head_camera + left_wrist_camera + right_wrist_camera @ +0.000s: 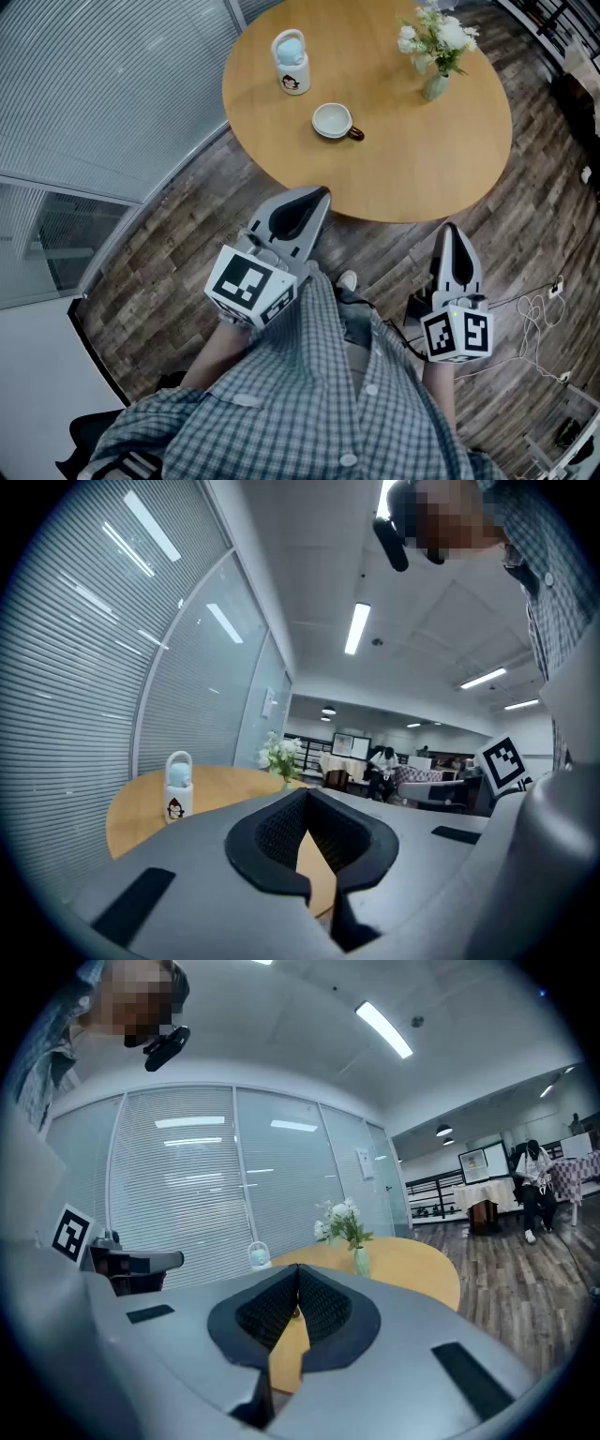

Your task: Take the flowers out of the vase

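Two grippers are held side by side at the near edge of one round wooden surface [441, 159]. The left gripper [322, 193] has its fingers [272, 832] clenched together on nothing, the tip just over the surface's rim. On the surface stand one white bottle [292, 62] with a pale blue top, then one white cup [332, 120] with a dark handle, then one pale green vase [434, 86] at the far right. One bunch of white flowers [437, 36] is standing in the vase, well apart from both grippers. The right gripper [451, 228] is likewise clenched and empty. The bunch is clipped by the head view's top edge, its blooms too small to count; the gripper bodies hide the cup in both gripper views.
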`<action>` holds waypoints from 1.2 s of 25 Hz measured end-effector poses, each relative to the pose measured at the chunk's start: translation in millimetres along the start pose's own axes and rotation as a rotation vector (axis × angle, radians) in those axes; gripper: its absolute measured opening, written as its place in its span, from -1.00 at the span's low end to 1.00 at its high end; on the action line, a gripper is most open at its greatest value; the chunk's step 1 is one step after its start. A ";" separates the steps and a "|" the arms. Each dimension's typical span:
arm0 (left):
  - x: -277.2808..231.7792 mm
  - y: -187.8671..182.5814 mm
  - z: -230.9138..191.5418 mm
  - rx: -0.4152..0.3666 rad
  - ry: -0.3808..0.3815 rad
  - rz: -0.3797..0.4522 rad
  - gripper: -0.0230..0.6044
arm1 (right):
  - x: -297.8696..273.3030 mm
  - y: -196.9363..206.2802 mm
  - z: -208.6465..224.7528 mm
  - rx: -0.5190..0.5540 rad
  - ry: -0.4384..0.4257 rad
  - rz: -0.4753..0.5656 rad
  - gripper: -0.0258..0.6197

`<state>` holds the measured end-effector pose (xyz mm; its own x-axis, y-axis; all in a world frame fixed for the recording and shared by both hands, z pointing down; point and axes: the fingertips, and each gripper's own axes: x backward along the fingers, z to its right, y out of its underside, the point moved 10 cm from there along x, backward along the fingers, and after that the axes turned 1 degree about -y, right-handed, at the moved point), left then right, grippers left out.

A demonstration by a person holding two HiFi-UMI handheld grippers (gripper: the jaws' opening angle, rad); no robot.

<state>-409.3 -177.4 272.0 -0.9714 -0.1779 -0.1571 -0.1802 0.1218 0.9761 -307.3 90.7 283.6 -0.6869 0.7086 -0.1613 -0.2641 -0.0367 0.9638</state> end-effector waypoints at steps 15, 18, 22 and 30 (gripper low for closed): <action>-9.9 1.3 14.7 0.004 -0.016 0.009 -0.91 | 6.5 -3.2 17.3 0.001 -0.009 0.022 -0.89; -18.3 0.7 22.5 -0.001 -0.009 0.015 -0.91 | 12.1 -5.2 29.7 0.011 0.010 0.030 -0.89; -30.2 0.0 38.8 -0.004 0.003 0.018 -0.91 | 23.8 -8.1 50.9 -0.002 0.036 0.049 -0.89; -49.9 11.5 71.2 0.003 0.019 0.012 -0.91 | 51.8 -6.2 91.8 -0.001 0.081 0.063 -0.89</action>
<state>-373.9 -97.6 280.4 -0.9704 -0.1951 -0.1425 -0.1691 0.1269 0.9774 -279.1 192.3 288.8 -0.7547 0.6455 -0.1168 -0.2189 -0.0800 0.9725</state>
